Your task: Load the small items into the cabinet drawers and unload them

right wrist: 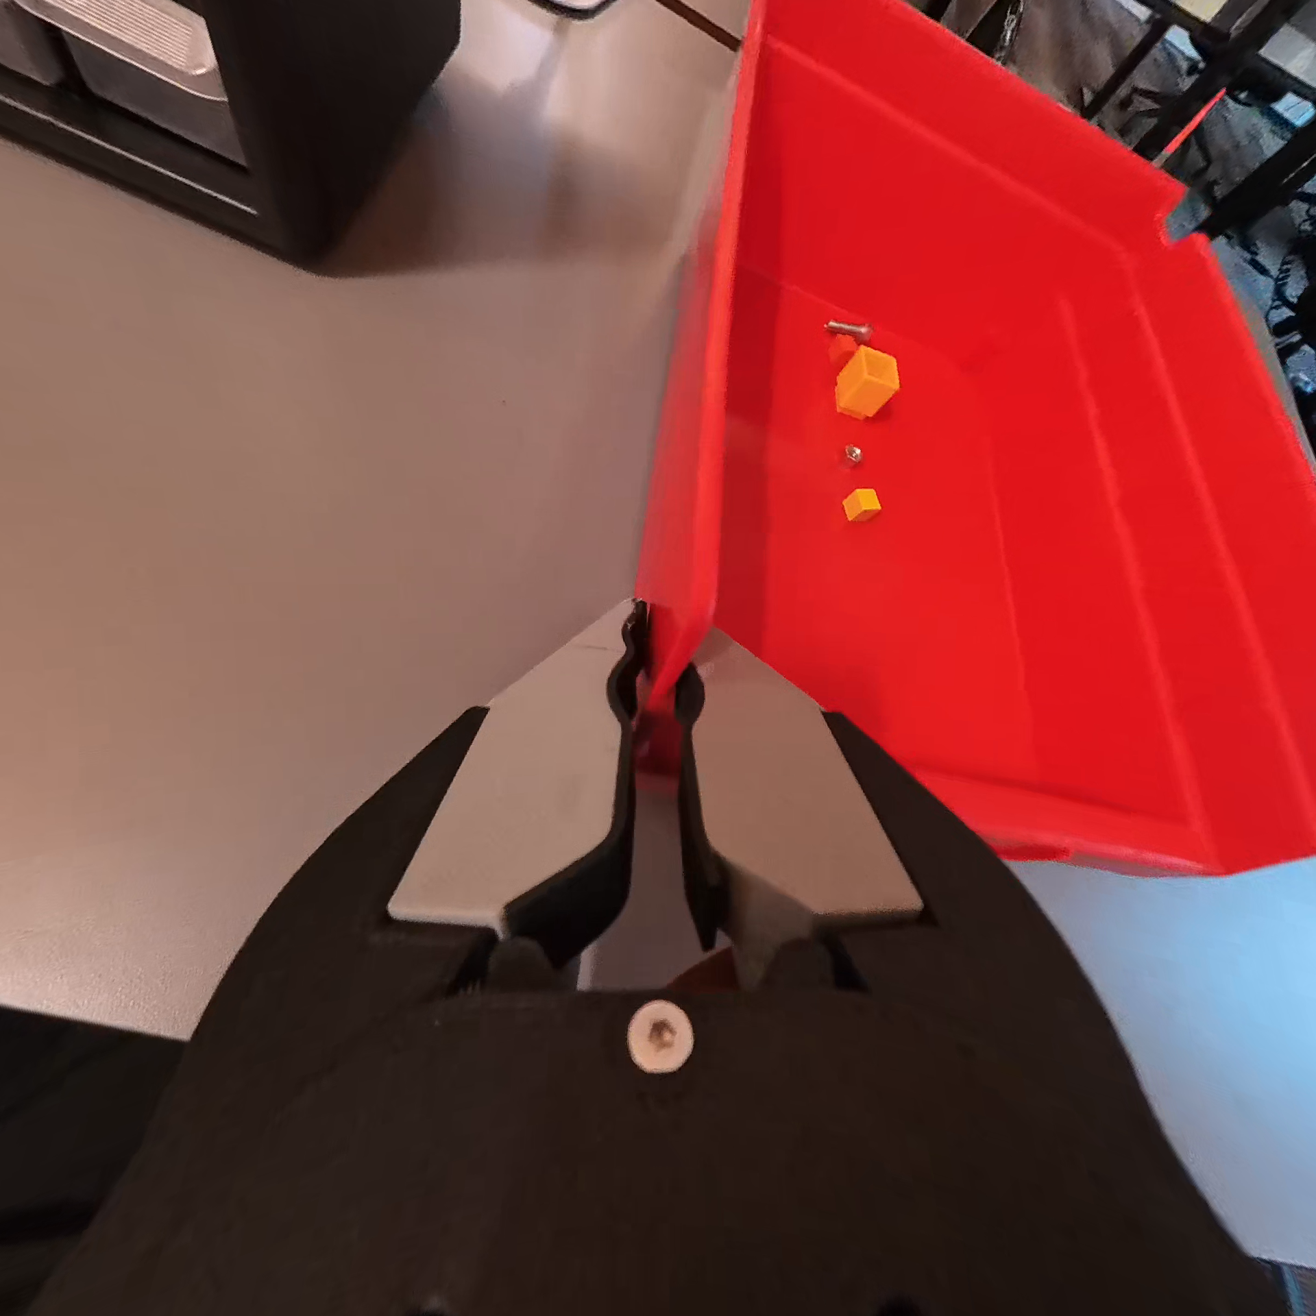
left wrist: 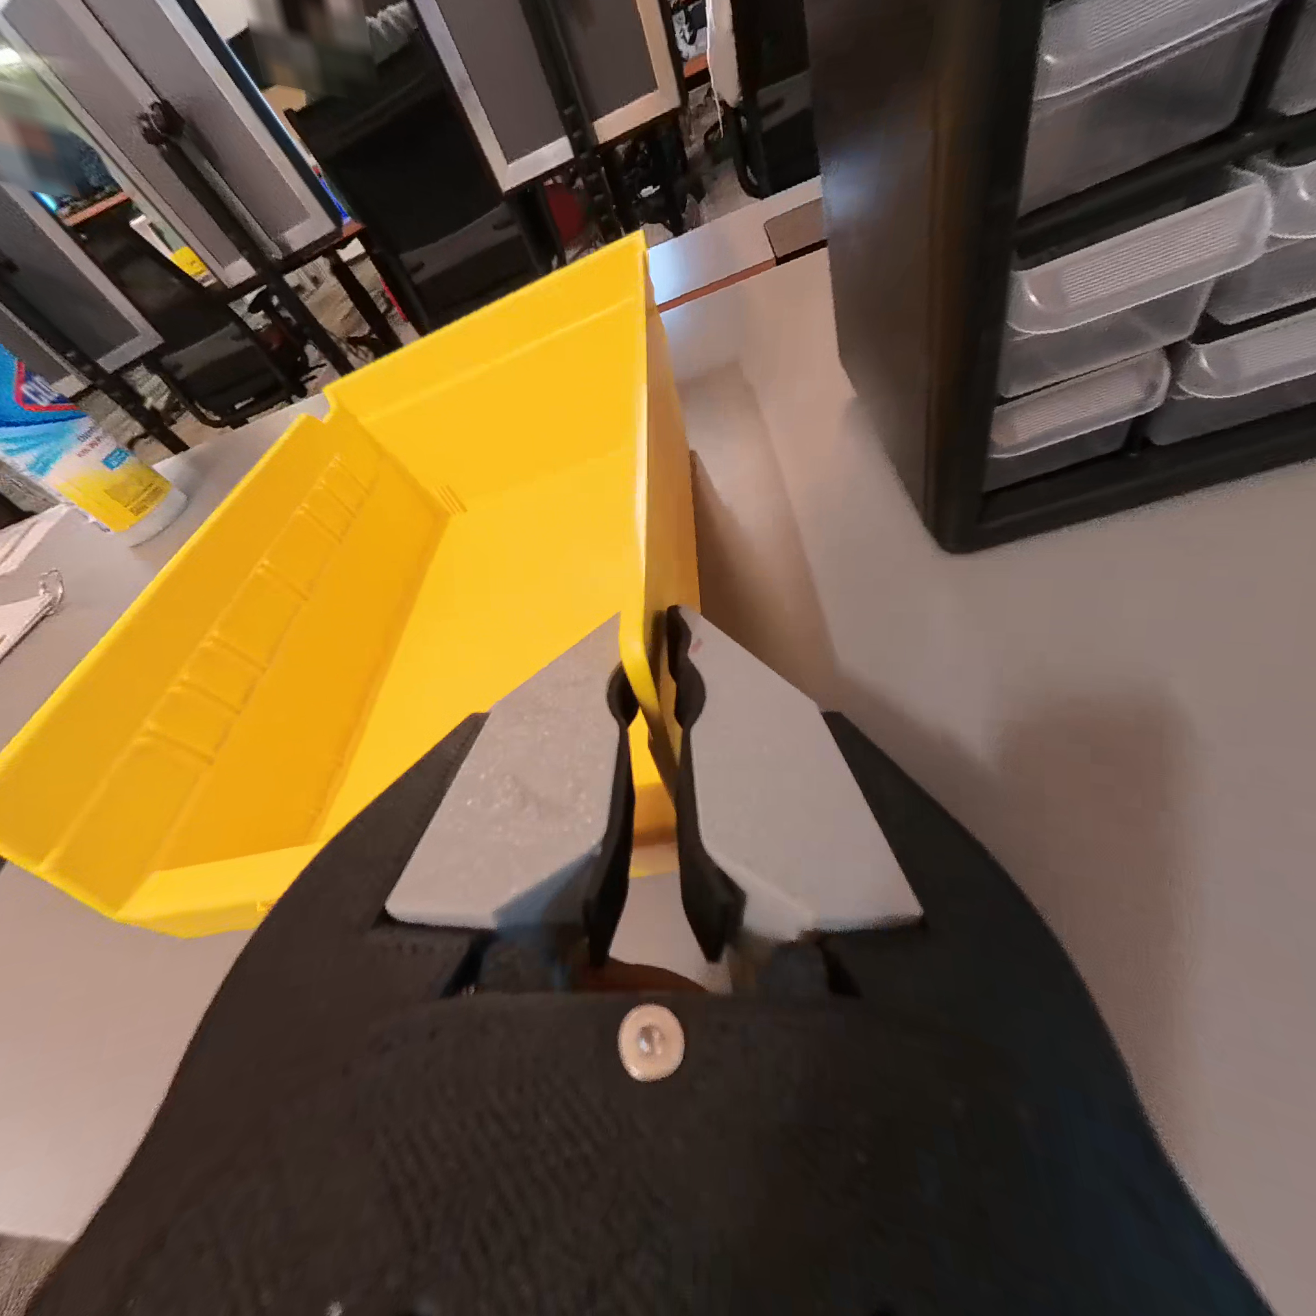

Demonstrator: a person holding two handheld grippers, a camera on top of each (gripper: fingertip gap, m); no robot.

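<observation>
In the left wrist view my left gripper point(left wrist: 659, 683) is shut on the right side wall of a yellow bin point(left wrist: 399, 612), which shows no items inside. In the right wrist view my right gripper point(right wrist: 659, 683) is shut on the left side wall of a red bin point(right wrist: 997, 534). The red bin holds a large orange cube point(right wrist: 867, 381), a small orange cube point(right wrist: 861, 505), a metal screw point(right wrist: 847, 328), a small nut point(right wrist: 852, 454) and a small red piece point(right wrist: 842, 347). A black drawer cabinet point(left wrist: 1111, 270) with clear drawers stands on the table to the right of the yellow bin; it also shows in the right wrist view point(right wrist: 235, 121).
The bins and cabinet rest on a grey table point(left wrist: 1068, 712). A wipes canister point(left wrist: 78, 456) and papers stand at the far left of the table. Chairs and desks fill the room beyond the table's edge. The gap from one gripper's tips to the other's is roughly 50 cm. The black drawer cabinet point(left wrist: 1111, 270) lies some 15 cm from my left tips, 40 cm from my right tips.
</observation>
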